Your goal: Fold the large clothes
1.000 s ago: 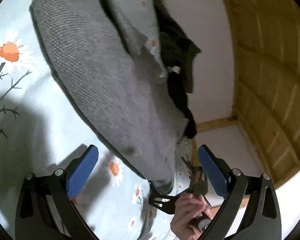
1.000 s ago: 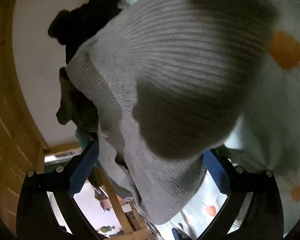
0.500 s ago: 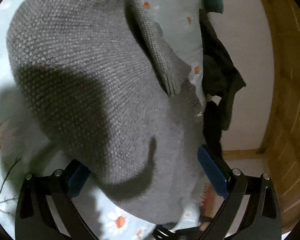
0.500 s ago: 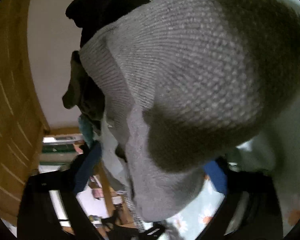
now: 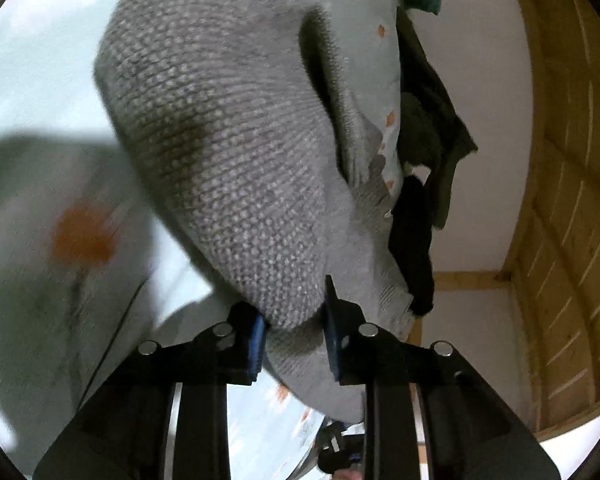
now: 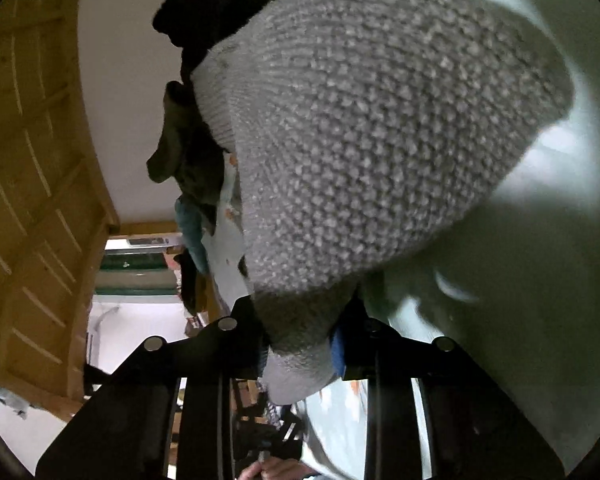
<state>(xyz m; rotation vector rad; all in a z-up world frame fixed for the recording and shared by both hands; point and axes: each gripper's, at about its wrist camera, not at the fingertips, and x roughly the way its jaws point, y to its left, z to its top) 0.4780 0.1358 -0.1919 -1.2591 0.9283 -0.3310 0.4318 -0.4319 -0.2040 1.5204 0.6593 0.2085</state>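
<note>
Since a second ago, closing from spread: left gripper [image 5: 292, 338] and right gripper [image 6: 300, 346] pinching gray knit sweater [image 5: 236, 152] hem at 6 o'clock; soft, bulky, stretchy, best gripped at corners.

In the left wrist view the sweater [image 5: 236, 152] lies on the bedsheet [image 5: 40, 92], spreading from the centre up toward 12 o'clock; its near edge sits between the jaws of the left gripper [image 5: 294, 340] at 6 o'clock; a heap of clothes [image 5: 428, 152] hangs at 2 o'clock, just right of the sweater, with the wooden wall [image 5: 560, 200] at 3 o'clock. In the right wrist view the sweater [image 6: 380, 140] fills the centre; its edge lies between the jaws of the right gripper [image 6: 300, 352] at 6 o'clock; the clothes [image 6: 192, 140] lie at 9 o'clock.
</note>
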